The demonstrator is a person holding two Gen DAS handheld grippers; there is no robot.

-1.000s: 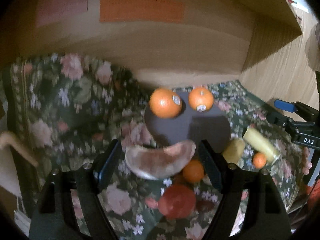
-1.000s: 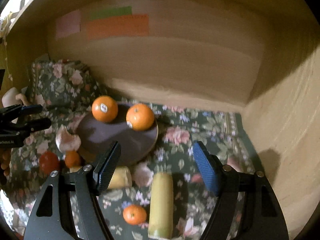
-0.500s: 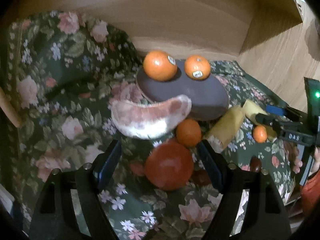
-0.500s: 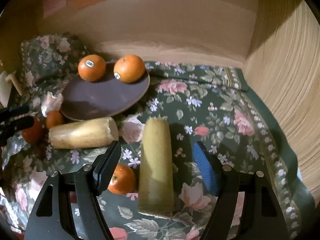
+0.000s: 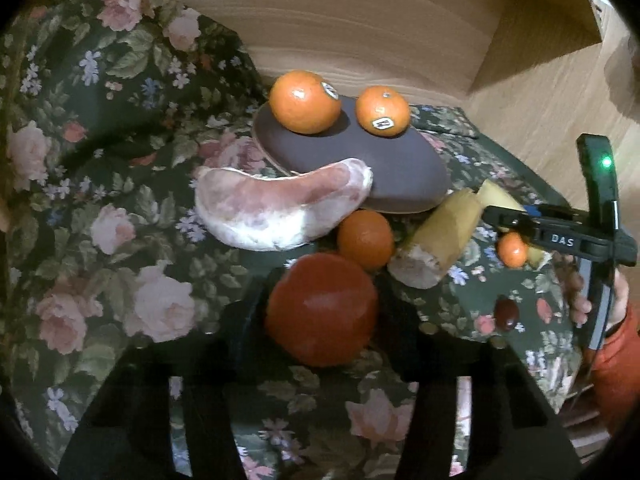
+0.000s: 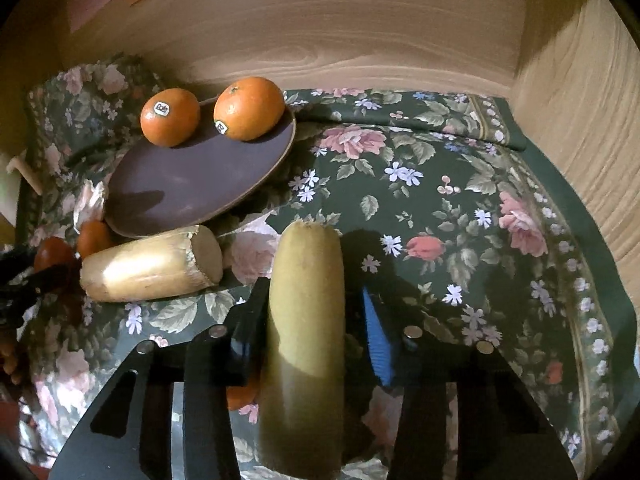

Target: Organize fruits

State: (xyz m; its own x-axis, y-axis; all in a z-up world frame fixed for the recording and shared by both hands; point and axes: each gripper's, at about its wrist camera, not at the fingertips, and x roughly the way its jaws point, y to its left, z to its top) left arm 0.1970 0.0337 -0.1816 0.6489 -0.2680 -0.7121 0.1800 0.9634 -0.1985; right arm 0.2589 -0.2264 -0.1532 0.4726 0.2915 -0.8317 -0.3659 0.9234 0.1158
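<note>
Only two stickered oranges [image 5: 305,102] sit on the dark plate [image 5: 404,176] at the back of the floral cloth [image 5: 120,184], so the sorting looks barely begun to me. On the left, the left gripper [image 5: 322,312] is closing its jaws around a red tomato [image 5: 322,308], with a peeled pomelo wedge [image 5: 276,210] and a small tangerine [image 5: 365,240] loose beside the plate's rim. Further right, a stubby yellow piece [image 6: 150,264] lies just below the plate, and the right gripper [image 6: 308,320] is closing on a long yellow-green fruit piece [image 6: 306,312], its blue pad just beside it.
</note>
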